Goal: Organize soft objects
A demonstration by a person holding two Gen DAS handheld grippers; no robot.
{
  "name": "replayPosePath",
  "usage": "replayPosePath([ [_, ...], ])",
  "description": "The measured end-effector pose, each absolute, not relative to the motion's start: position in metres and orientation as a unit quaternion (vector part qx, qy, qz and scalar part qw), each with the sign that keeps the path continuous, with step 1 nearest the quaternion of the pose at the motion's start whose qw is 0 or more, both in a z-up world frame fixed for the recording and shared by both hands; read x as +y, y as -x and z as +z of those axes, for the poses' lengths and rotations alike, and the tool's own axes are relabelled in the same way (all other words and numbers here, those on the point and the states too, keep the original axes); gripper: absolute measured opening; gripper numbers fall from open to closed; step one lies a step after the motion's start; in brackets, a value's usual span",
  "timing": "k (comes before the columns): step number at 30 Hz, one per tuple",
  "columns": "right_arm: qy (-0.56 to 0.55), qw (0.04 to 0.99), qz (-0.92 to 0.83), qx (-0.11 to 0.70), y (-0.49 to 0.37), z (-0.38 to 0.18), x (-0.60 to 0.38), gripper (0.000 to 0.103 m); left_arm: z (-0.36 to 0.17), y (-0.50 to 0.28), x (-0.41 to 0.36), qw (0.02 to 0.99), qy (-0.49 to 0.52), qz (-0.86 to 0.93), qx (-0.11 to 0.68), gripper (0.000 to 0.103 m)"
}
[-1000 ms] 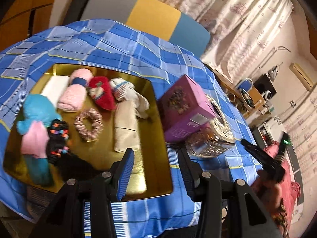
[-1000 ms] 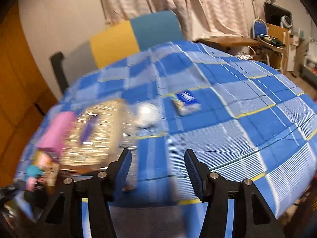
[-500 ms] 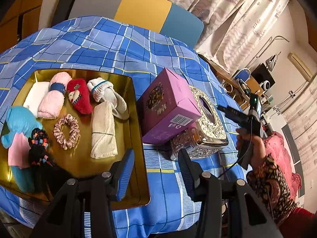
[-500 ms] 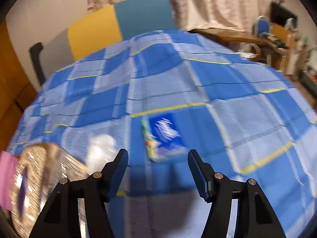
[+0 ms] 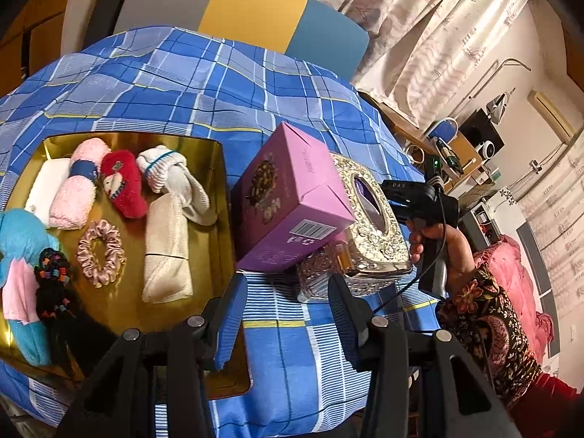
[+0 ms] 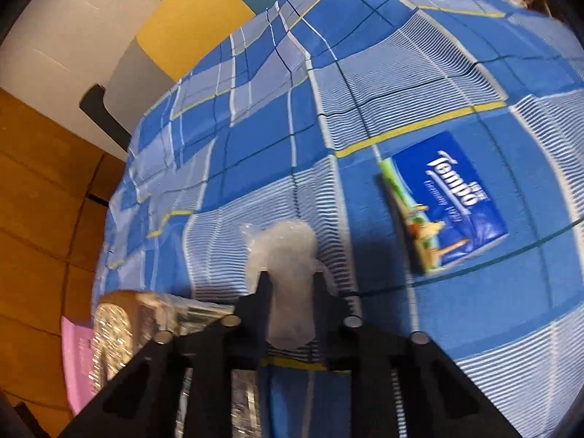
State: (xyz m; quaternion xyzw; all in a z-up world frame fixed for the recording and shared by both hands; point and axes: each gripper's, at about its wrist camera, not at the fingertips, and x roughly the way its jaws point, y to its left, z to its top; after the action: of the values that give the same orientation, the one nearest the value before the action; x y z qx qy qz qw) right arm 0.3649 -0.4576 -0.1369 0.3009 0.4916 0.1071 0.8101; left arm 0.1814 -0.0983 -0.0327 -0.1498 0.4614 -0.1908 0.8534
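Observation:
A gold tray (image 5: 222, 197) on the blue plaid cloth holds several soft items: a beige folded cloth (image 5: 168, 252), a red plush (image 5: 122, 186), a pink roll (image 5: 78, 189), a pink scrunchie (image 5: 100, 252) and a white sock bundle (image 5: 171, 179). My left gripper (image 5: 284, 314) is open and empty above the tray's right edge. My right gripper (image 6: 290, 281) is shut on a clear plastic packet (image 6: 288, 277) that rests on the cloth. A blue tissue pack (image 6: 445, 200) lies to its right.
A purple box (image 5: 292, 200) leans on an ornate silver tissue box (image 5: 368, 222) right of the tray; both show at the lower left of the right wrist view (image 6: 109, 335). A chair (image 5: 241, 14) stands behind the table.
My right gripper moved forward and left to the clear packet and closed on it. The left gripper stayed open and shifted little.

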Motion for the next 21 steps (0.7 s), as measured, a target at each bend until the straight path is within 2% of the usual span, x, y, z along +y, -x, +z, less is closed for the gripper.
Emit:
replayPosePath([
  [6, -0.297, 0.834, 0.112, 0.452, -0.328, -0.103, -0.481, 0.006, -0.024, -0.182, -0.116, 0.856, 0.139, -0.213, 0.45, 0.046],
  [10, -0.269, 0.829, 0.106, 0.478, -0.299, -0.104, -0.493, 0.007, -0.024, -0.183, -0.133, 0.851, 0.136, -0.233, 0.451, 0.046],
  [12, -0.234, 0.83, 0.096, 0.497, -0.29, -0.11, -0.496, 0.012, -0.025, -0.183, -0.145, 0.846, 0.13, -0.244, 0.455, 0.046],
  [14, -0.197, 0.847, 0.084, 0.486, -0.287, -0.106, -0.499, 0.025, -0.026, -0.181, -0.155, 0.843, 0.123, -0.255, 0.458, 0.046],
  [16, -0.181, 0.877, 0.056, 0.441, -0.289, -0.093, -0.508, 0.046, -0.025, -0.179, -0.164, 0.842, 0.113, -0.261, 0.458, 0.046],
  [18, -0.154, 0.899, 0.02, 0.411, -0.302, -0.085, -0.512, 0.052, -0.023, -0.178, -0.17, 0.843, 0.107, -0.264, 0.457, 0.046],
  [21, -0.141, 0.887, 0.005, 0.439, -0.344, -0.098, -0.511, 0.056, -0.019, -0.178, -0.18, 0.842, 0.1, -0.269, 0.457, 0.046],
])
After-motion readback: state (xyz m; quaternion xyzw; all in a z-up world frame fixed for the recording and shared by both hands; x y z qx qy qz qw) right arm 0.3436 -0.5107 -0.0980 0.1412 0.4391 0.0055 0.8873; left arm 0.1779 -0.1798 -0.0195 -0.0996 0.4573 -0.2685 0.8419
